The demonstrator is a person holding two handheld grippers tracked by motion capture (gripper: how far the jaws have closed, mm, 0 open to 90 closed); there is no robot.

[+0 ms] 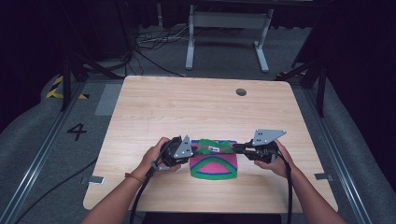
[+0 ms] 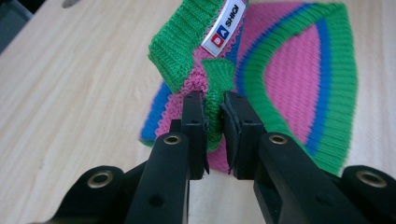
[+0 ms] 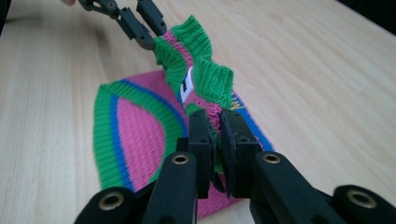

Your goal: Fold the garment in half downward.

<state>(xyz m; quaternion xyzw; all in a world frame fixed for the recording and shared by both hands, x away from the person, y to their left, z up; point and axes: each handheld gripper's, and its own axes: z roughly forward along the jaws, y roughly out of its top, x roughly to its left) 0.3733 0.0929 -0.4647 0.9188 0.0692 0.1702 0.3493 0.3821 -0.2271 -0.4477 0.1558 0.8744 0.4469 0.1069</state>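
Item: striped knit hat (image 1: 215,163), near the table's (image 1: 154,107) front edge. We clamp the left gripper (image 2: 214,116) and the right gripper (image 3: 215,135) on opposite cuff corners, lifting that edge, probably to fold it over the flat body.

left gripper (image 2: 214,122) | jaws pinch knit hat (image 2: 289,79) edge; wooden table (image 2: 79,93) beneath

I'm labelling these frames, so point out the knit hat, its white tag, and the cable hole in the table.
Hat (image 1: 215,165), high view, on its pink and green striped body.
Tag (image 2: 224,27), left gripper view, on the white label's middle.
Hole (image 1: 241,92), high view, on the round grey opening near the table's far edge.
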